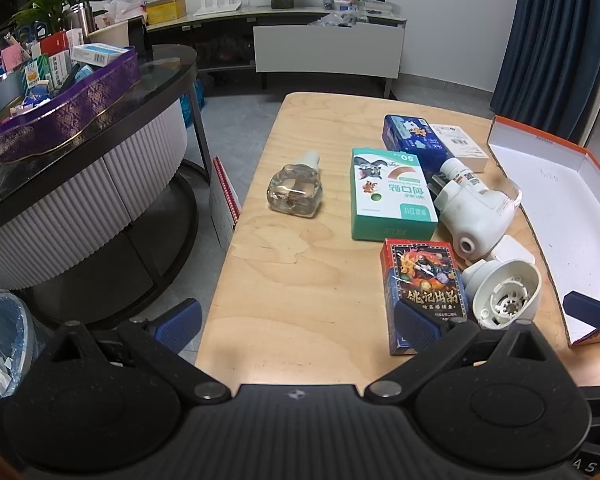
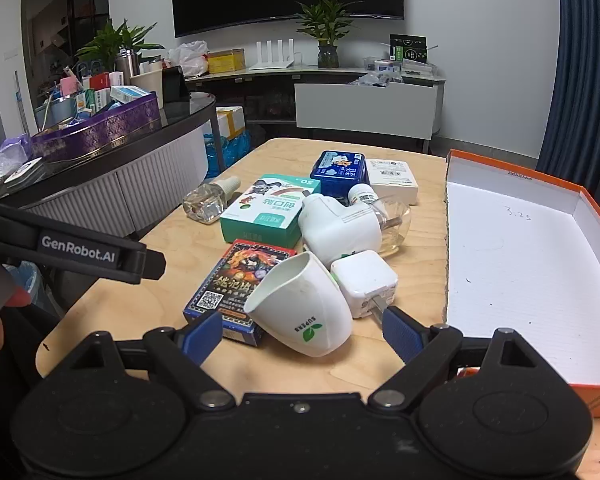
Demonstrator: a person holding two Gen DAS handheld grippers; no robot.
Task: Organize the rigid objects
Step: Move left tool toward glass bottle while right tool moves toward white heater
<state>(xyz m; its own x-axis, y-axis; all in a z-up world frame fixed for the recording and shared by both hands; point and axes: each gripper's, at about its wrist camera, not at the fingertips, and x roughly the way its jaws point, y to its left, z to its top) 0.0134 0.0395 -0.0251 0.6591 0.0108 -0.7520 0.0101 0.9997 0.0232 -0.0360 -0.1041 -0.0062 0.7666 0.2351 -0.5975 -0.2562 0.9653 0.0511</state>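
Observation:
On the wooden table (image 1: 300,272) lie a clear refill bottle (image 1: 295,188), a green plaster box (image 1: 388,196), a red card box (image 1: 422,288), a blue tin (image 1: 414,140), a white vaporizer (image 1: 474,210) and a white cup-shaped shell (image 1: 502,294). My left gripper (image 1: 298,322) is open and empty, just short of the card box. My right gripper (image 2: 302,338) is open, its fingers either side of the white shell (image 2: 300,308), next to a white charger cube (image 2: 364,282). An open orange-edged box (image 2: 520,264) lies to the right.
A small white carton (image 2: 392,176) sits behind the blue tin (image 2: 342,172). A round dark side table (image 1: 80,184) with a purple tray of packets stands left. A bin (image 1: 4,344) is on the floor at left. The left gripper's body (image 2: 68,248) shows in the right view.

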